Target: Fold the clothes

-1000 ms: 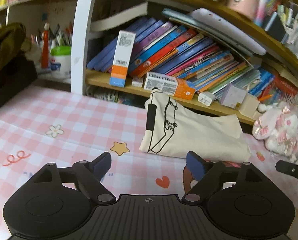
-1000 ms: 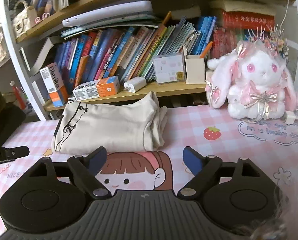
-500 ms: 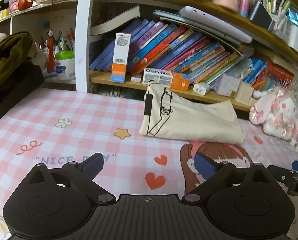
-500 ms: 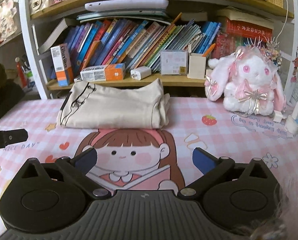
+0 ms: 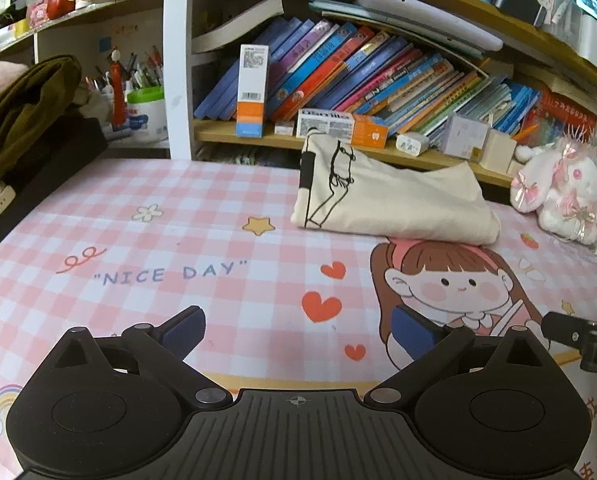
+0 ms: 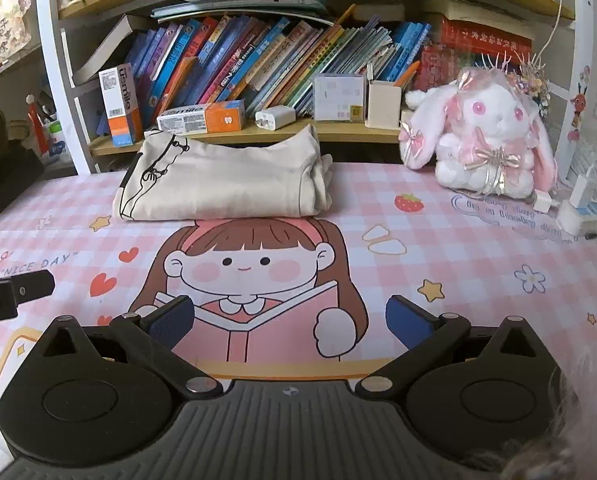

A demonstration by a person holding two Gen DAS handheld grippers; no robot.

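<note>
The folded cream garment (image 6: 222, 184) is seen at twelve o'clock on the worktop (image 6: 438, 248), farther off than a second ago. Both the left gripper (image 5: 298, 330) and right gripper (image 6: 290, 320), drawn back, have fingers spread, nothing between; folding is judged complete.

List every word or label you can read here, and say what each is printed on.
"NICE DAY": pink checked desk mat.
"usmile": upright orange and white box on the shelf.
"usmile": flat box lying beside it.
Book spines, small print on the boxes, and the script on the mat near the plush rabbit: too small or blurred.
</note>
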